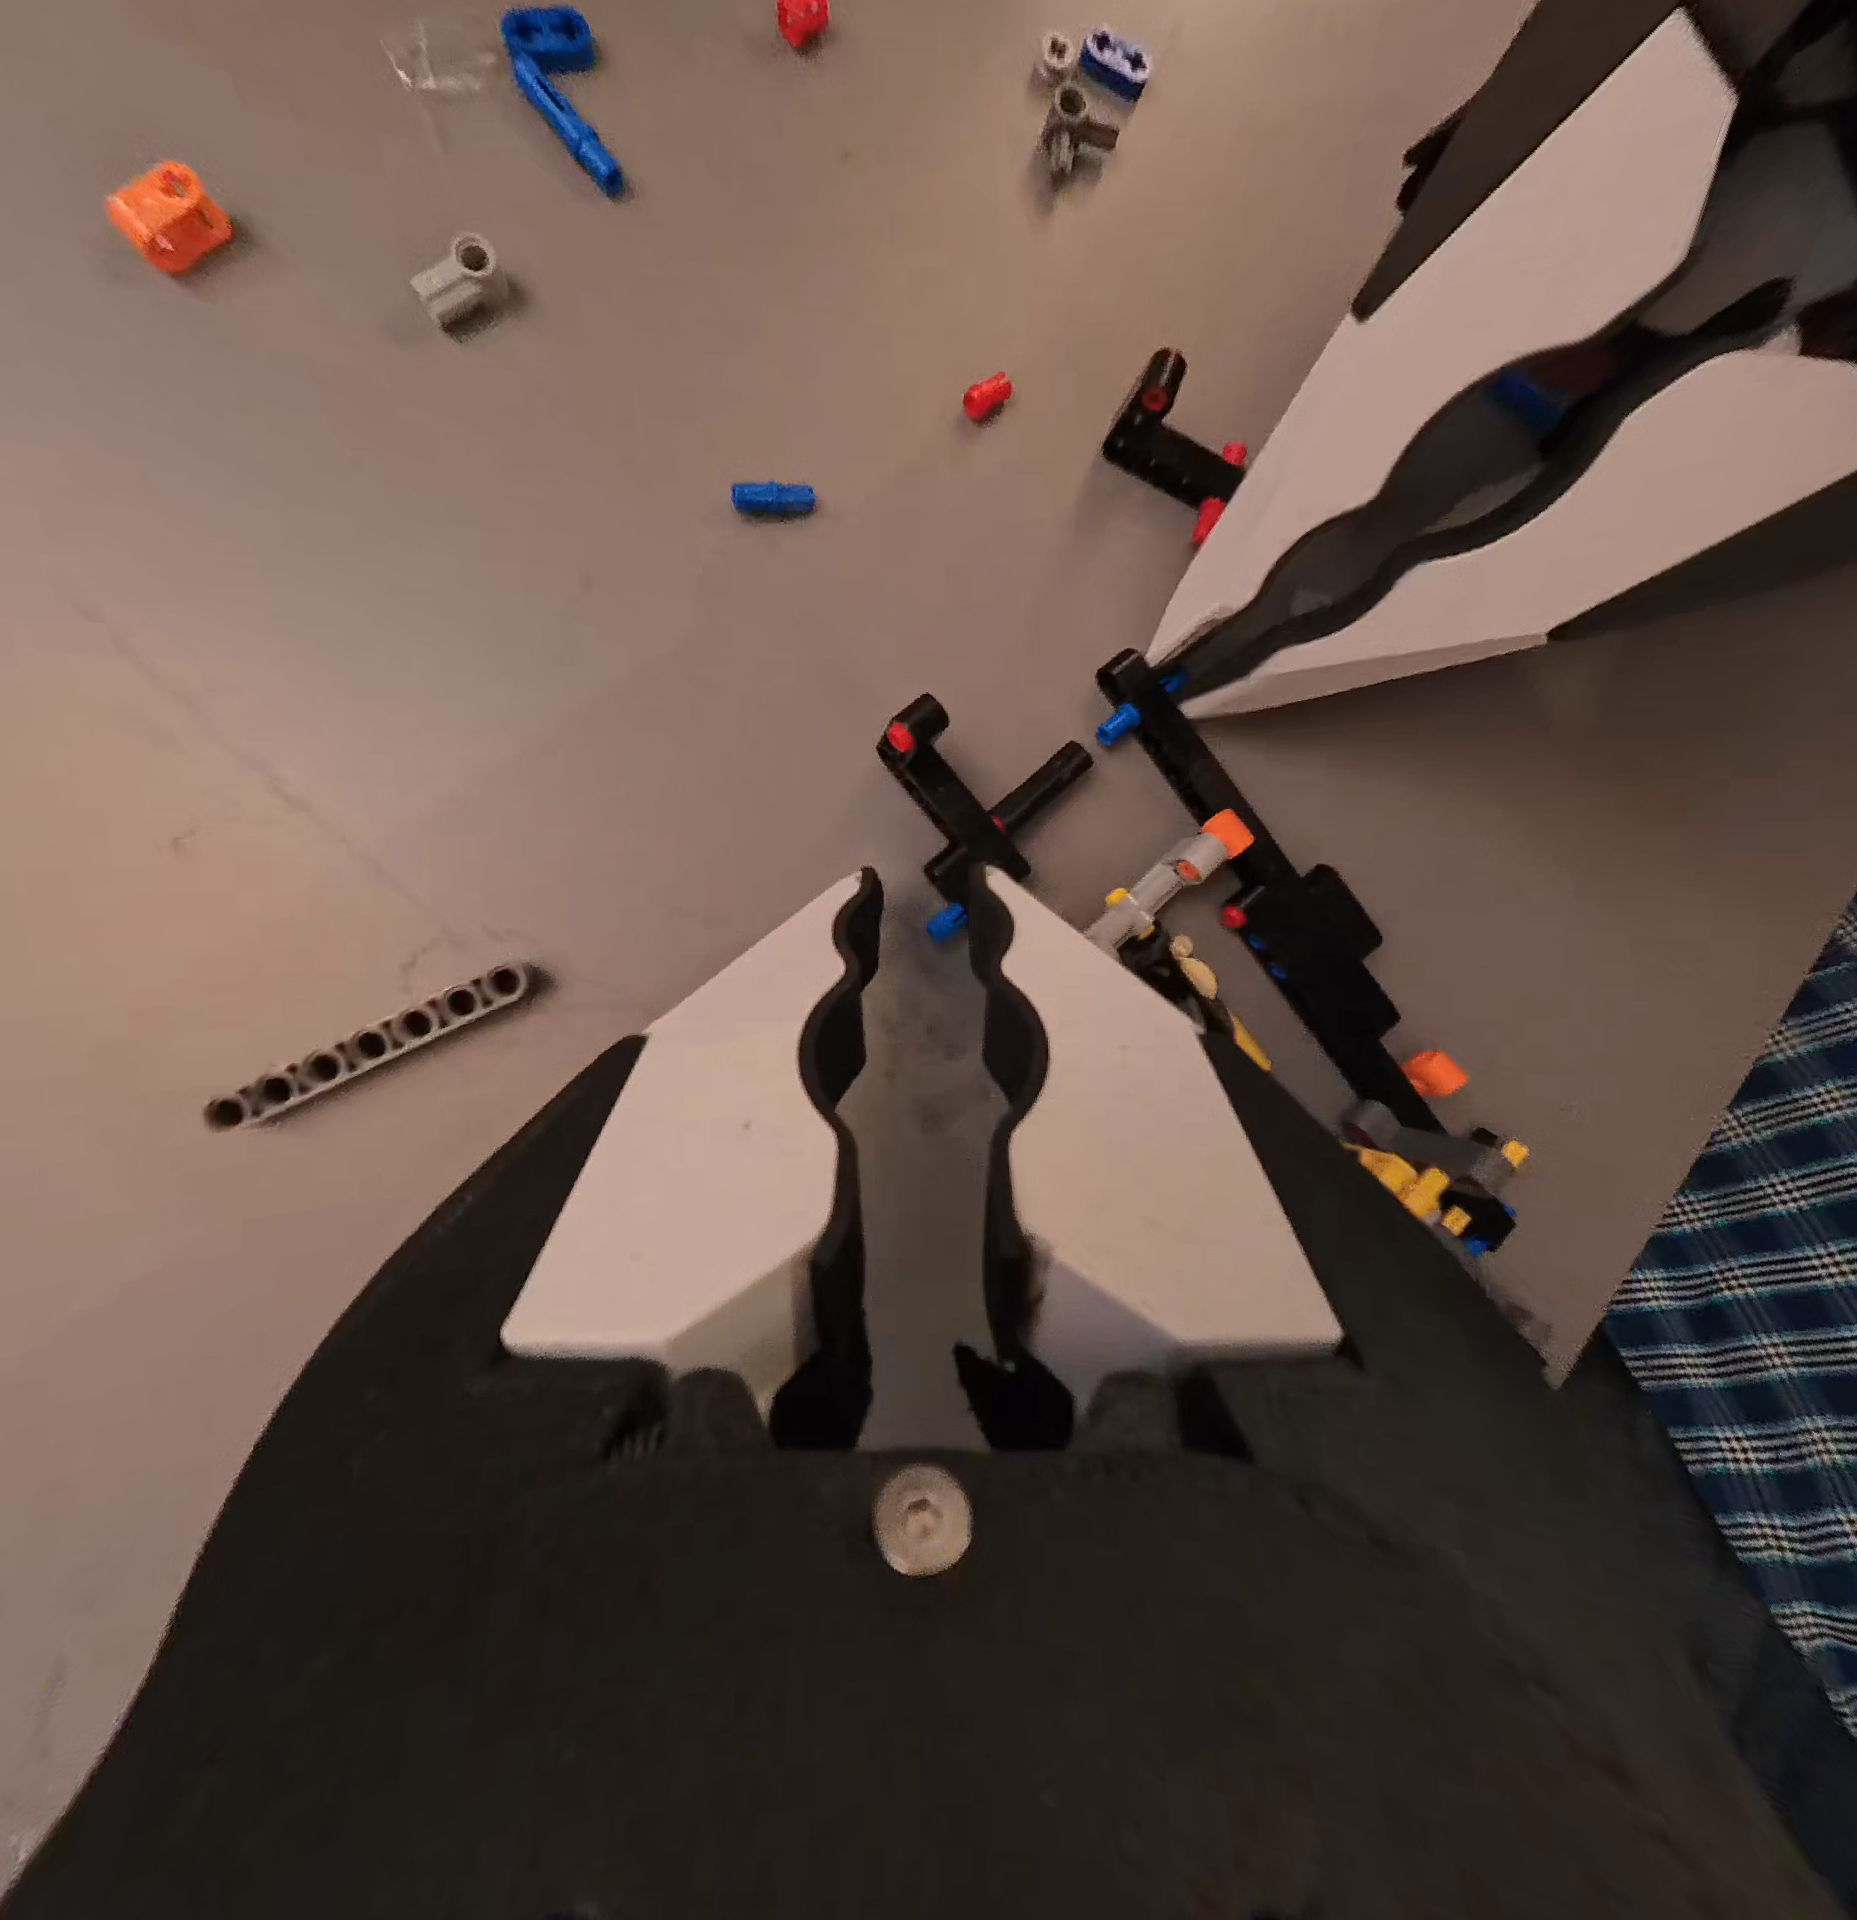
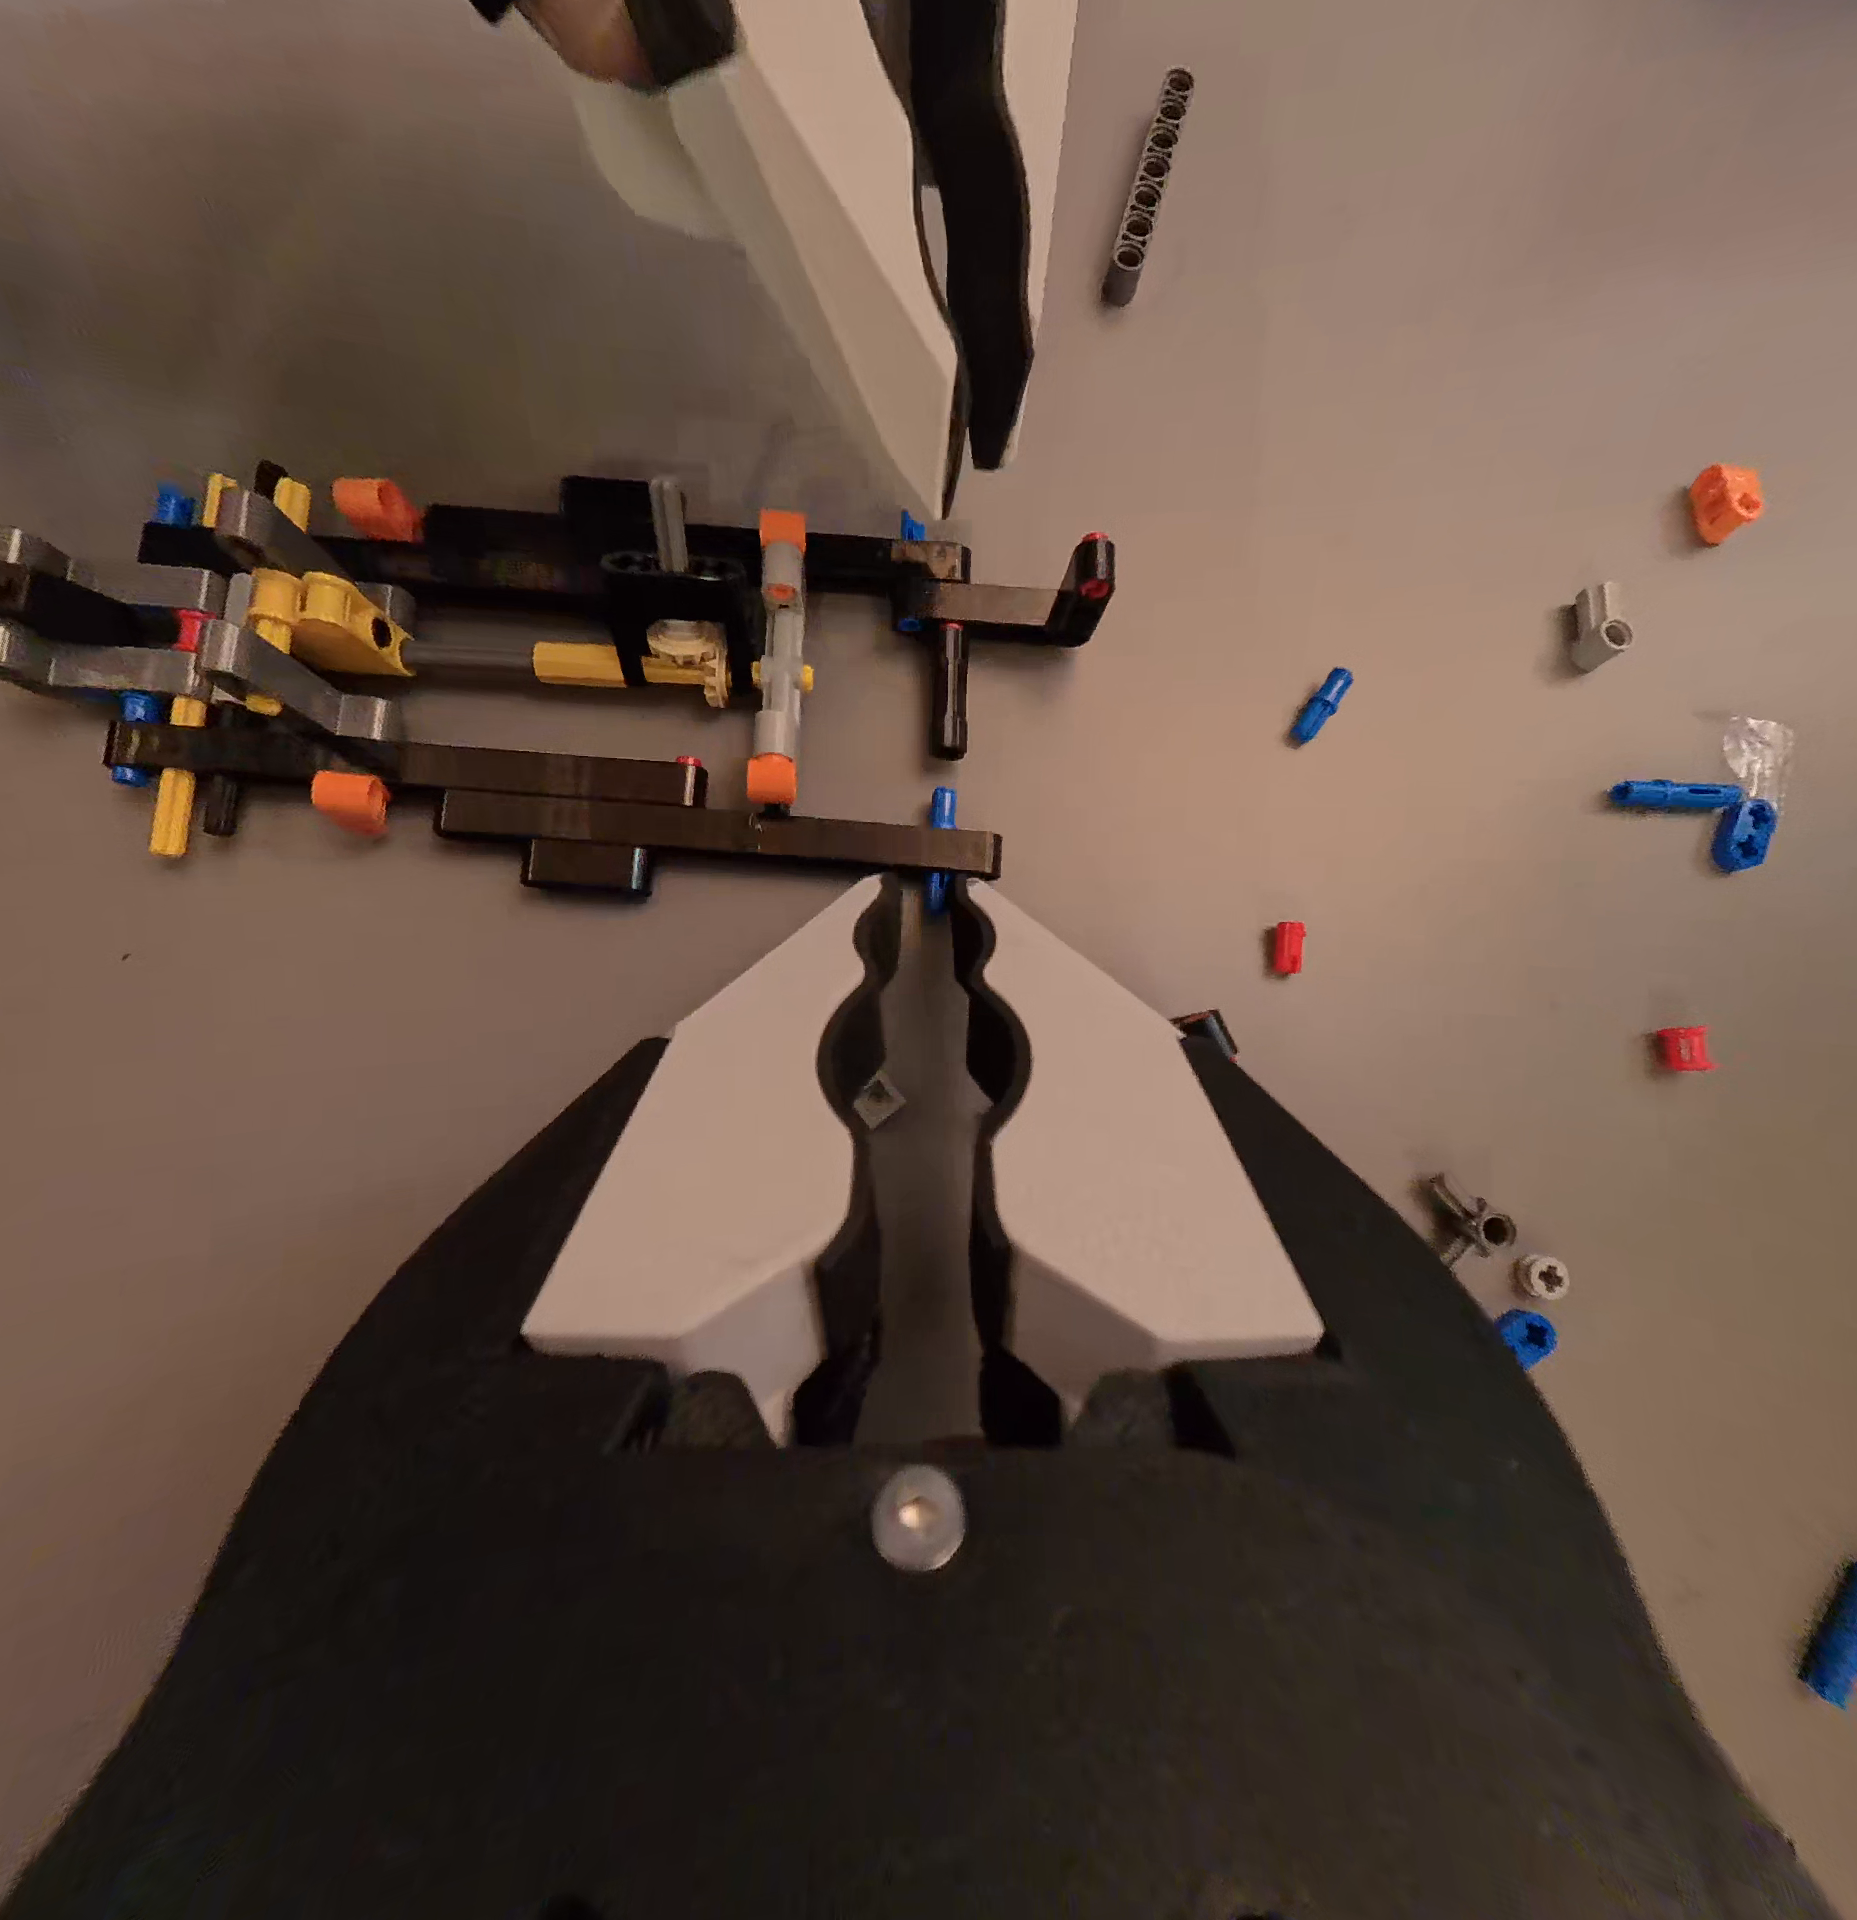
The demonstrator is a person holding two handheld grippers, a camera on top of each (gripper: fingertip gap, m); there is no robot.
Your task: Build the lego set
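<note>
the half-built model (image 2: 550, 665) lies flat on the grey surface (image 2: 1423, 416), its far left end cut off in the right wrist view. the right gripper (image 2: 929, 883) looks pinched on a blue pin (image 2: 939, 894) poking from the near black beam (image 2: 799, 836), though its pads hide most of the pin. the left gripper (image 1: 924, 883) is a bit apart and empty, tips by a black l-piece (image 1: 950, 790). loose pins and a grey beam (image 1: 373, 1039) lie scattered around.

Loose pieces (image 2: 1319, 704) lie right of the assembly (image 2: 550, 665) on the table (image 2: 1319, 416).
</note>
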